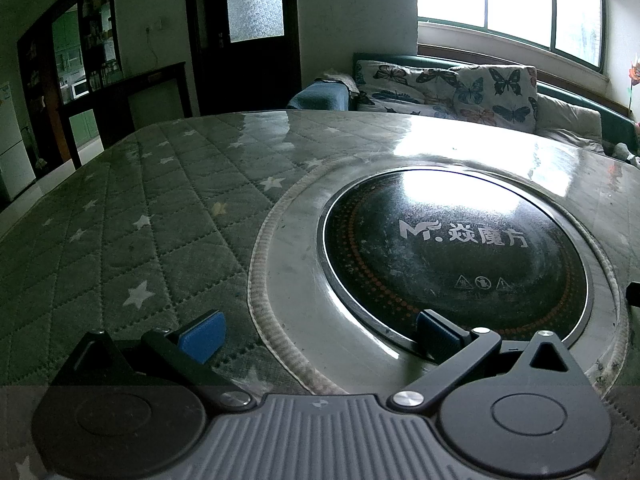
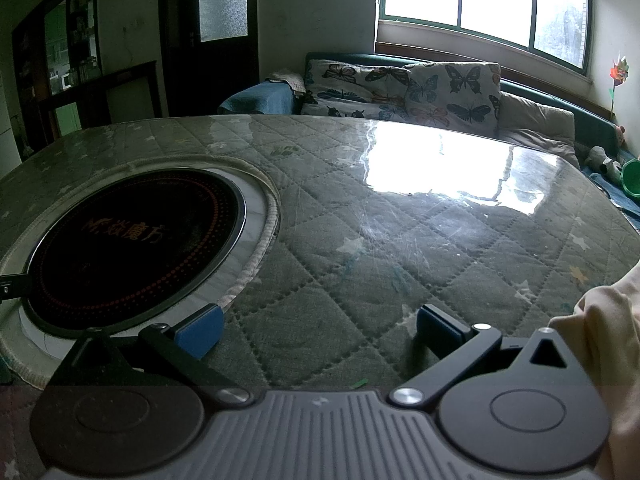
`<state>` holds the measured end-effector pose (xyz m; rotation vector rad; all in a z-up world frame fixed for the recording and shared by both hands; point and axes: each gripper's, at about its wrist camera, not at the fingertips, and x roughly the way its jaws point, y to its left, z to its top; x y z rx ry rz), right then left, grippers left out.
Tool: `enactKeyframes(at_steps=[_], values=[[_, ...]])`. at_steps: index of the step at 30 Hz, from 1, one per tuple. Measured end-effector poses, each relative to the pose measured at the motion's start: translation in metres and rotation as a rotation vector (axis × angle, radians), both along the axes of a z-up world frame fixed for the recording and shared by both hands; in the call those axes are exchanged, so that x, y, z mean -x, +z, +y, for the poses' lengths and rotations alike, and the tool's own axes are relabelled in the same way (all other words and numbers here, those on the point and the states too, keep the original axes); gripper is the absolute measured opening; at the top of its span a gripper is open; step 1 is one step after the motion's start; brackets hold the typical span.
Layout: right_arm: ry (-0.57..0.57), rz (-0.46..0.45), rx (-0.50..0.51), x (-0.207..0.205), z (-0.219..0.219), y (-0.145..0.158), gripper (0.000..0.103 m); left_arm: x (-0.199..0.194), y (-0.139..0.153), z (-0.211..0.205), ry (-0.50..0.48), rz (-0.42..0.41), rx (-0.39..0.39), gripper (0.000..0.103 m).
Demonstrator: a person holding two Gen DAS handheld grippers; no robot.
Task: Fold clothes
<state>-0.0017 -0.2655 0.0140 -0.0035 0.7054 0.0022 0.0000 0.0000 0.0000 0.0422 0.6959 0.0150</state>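
No garment lies on the table in either view. My left gripper (image 1: 318,336) is open and empty, low over the near edge of the table, its right blue pad (image 1: 434,334) over the rim of the round black cooktop (image 1: 452,252). My right gripper (image 2: 318,332) is open and empty, low over the quilted green star-patterned table cover (image 2: 360,240), just right of the cooktop (image 2: 132,248). A pale cream cloth or sleeve (image 2: 604,320) shows at the right edge of the right wrist view, beside the gripper body.
The table cover (image 1: 140,216) lies under a glossy clear sheet with window glare. A sofa with butterfly-print cushions (image 1: 452,88) stands behind the table under a window. A dark door (image 1: 248,32) and shelving (image 1: 80,60) stand at the back left.
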Motion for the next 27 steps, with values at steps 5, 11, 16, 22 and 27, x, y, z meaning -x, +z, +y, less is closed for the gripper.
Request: enactKeyframes(at_steps=[5,11,16,22,27], values=[[0.000,0.000,0.000,0.0001,0.0000,0.0001,0.103,0.0000,0.0001,-0.0001,0.000,0.000,0.000,0.103],[0.000,0.000,0.000,0.0003,0.0001,0.0002,0.103,-0.0002,0.0010,-0.0006,0.000,0.000,0.000,0.103],[0.000,0.000,0.000,0.0003,0.0000,0.0003,0.103,-0.0008,0.0028,-0.0015,0.000,0.000,0.000,0.103],[0.000,0.000,0.000,0.0003,0.0001,0.0003,0.103,-0.0013,0.0039,-0.0019,0.000,0.000,0.000,0.103],[0.000,0.000,0.000,0.0001,0.0007,0.0000,0.103,-0.0016,0.0038,-0.0016,0.000,0.000,0.000,0.103]])
